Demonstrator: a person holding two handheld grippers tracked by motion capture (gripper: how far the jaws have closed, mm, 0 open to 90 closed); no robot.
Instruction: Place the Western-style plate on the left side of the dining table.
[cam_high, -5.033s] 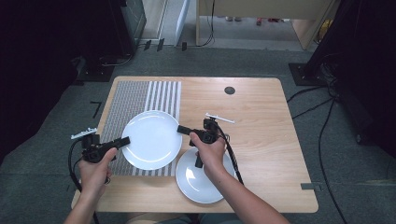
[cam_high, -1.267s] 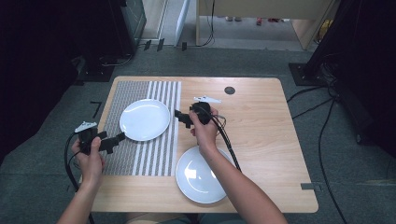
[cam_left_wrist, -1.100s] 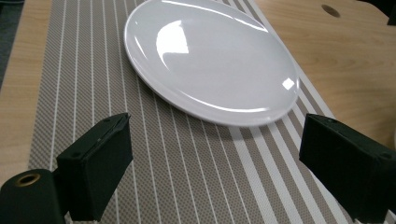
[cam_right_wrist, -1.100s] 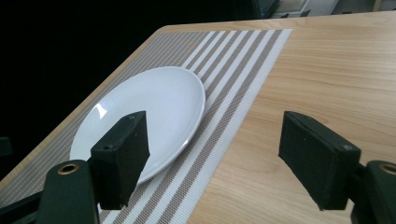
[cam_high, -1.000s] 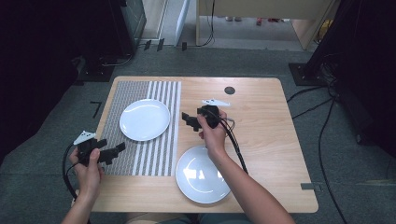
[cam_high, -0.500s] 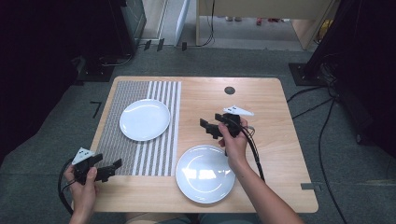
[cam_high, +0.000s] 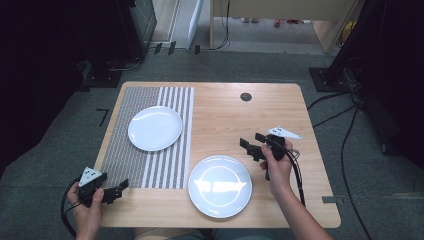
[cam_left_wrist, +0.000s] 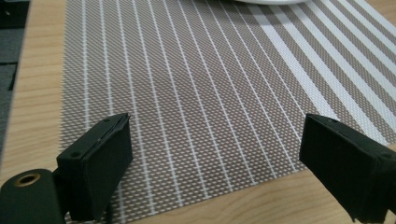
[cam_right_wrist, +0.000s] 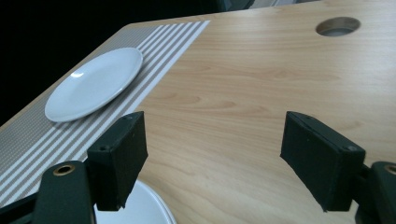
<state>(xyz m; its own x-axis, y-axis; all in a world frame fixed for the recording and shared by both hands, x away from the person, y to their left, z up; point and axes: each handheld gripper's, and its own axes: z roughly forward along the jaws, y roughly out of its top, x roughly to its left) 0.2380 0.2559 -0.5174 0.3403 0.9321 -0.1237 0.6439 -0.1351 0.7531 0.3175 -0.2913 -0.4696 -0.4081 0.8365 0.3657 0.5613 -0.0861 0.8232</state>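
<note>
A white plate (cam_high: 155, 128) (cam_right_wrist: 93, 84) lies on the striped placemat (cam_high: 150, 100) (cam_left_wrist: 187, 93) at the table's left. A second white plate (cam_high: 220, 185) (cam_right_wrist: 140, 212) rests on bare wood near the front edge. My left gripper (cam_high: 120, 188) (cam_left_wrist: 224, 168) is at the front left corner, over the mat's near edge, jaws open with nothing between them. My right gripper (cam_high: 254, 143) (cam_right_wrist: 215, 158) hovers just right of and behind the near plate, jaws open and empty, pointing left across the table.
A round cable hole (cam_high: 245, 96) (cam_right_wrist: 337, 26) sits in the wooden table (cam_high: 280, 115) near its back edge. Cables trail from both grippers off the front. Dark furniture and floor cables surround the table.
The right gripper has moved right and toward the front, away from the plate on the mat. The left gripper has drawn back to the front left corner. The far plate stays where it lay.
</note>
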